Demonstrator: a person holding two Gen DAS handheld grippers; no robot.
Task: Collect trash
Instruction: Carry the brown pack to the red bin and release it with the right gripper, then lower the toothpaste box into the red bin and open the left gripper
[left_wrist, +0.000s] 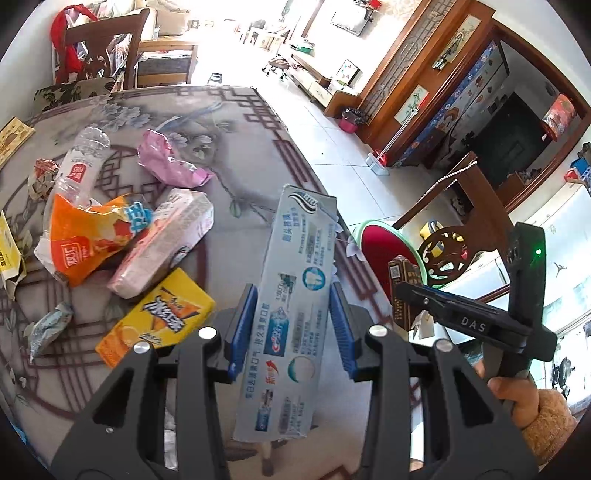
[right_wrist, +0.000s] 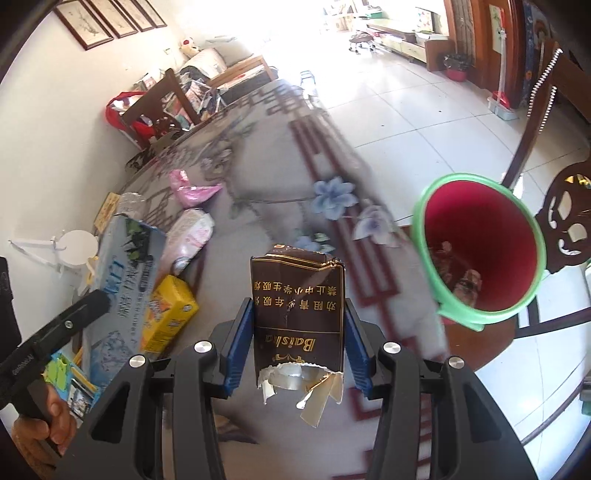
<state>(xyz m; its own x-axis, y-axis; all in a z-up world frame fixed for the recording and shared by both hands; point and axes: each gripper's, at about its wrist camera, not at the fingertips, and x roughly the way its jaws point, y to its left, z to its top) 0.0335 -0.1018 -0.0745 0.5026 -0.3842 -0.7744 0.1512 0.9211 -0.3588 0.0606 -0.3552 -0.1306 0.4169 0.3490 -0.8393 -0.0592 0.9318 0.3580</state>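
My left gripper (left_wrist: 291, 314) is shut on a long pale-blue toothpaste box (left_wrist: 291, 295) and holds it above the table near its right edge. The box also shows in the right wrist view (right_wrist: 129, 269). My right gripper (right_wrist: 298, 325) is shut on a torn brown cigarette pack (right_wrist: 297, 317), held above the table, left of a red bin with a green rim (right_wrist: 480, 251). The bin stands on a chair beside the table and holds some trash; it also shows in the left wrist view (left_wrist: 384, 240).
On the patterned table (left_wrist: 240, 147) lie a clear plastic bottle (left_wrist: 83, 162), an orange snack bag (left_wrist: 85, 236), a pink tissue pack (left_wrist: 162, 243), a yellow drink carton (left_wrist: 159, 317), a pink wrapper (left_wrist: 166, 162) and small crumpled wrappers. Wooden chairs stand at the far end and at right.
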